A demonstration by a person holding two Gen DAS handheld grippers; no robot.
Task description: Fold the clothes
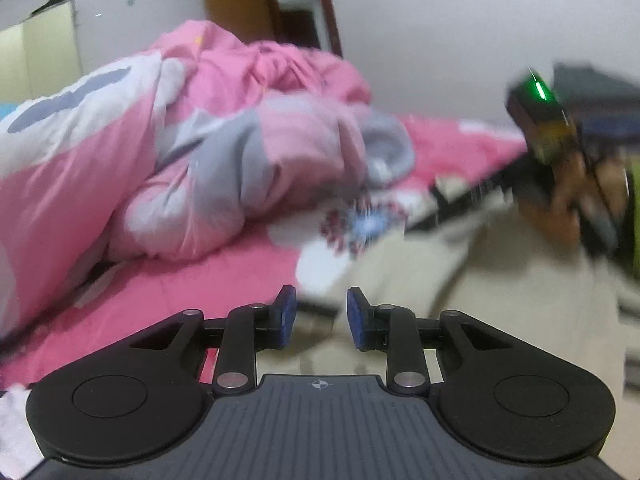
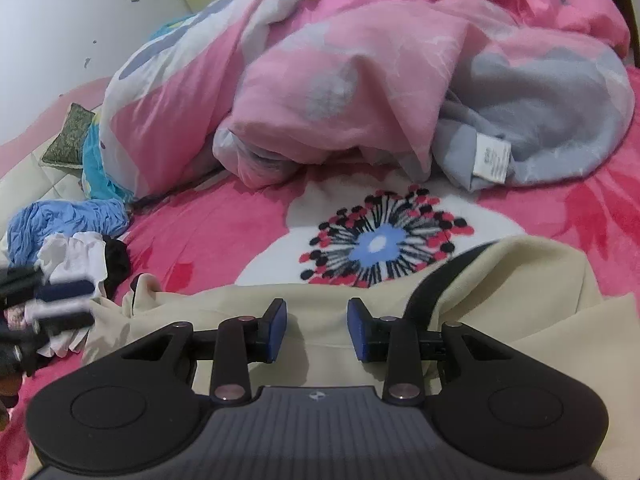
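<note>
On the bed, over a pink blanket (image 2: 224, 232) with a large flower print (image 2: 380, 244), lies a cream garment (image 2: 320, 316) with a black strap or trim (image 2: 440, 280) running across it. In the right wrist view it lies directly under and just ahead of the right claw (image 2: 317, 330), filling the lower half of the picture; its far edge stops just short of the printed flower's centre. The claw's blue-padded fingers (image 2: 278, 330) stand apart with only cloth seen between them, and they grip nothing.

The garment runs roughly crosswise to that claw, its long axis going left to right, with a bunched, crumpled end at the left and a broader, smoother part at the right. The black strap slants from the lower middle up toward the right.

In the left wrist view, which is blurred, the same cream garment (image 1: 500, 280) lies ahead and to the right of the left claw (image 1: 317, 318), whose fingers are also spread apart and hold nothing. The right hand's device (image 1: 560, 148) shows at the far right over the garment.

Behind the garment lies a heaped pink and grey quilt (image 2: 360, 92). At the left of the right wrist view sits a small pile of blue, white and black clothes (image 2: 68, 232).
</note>
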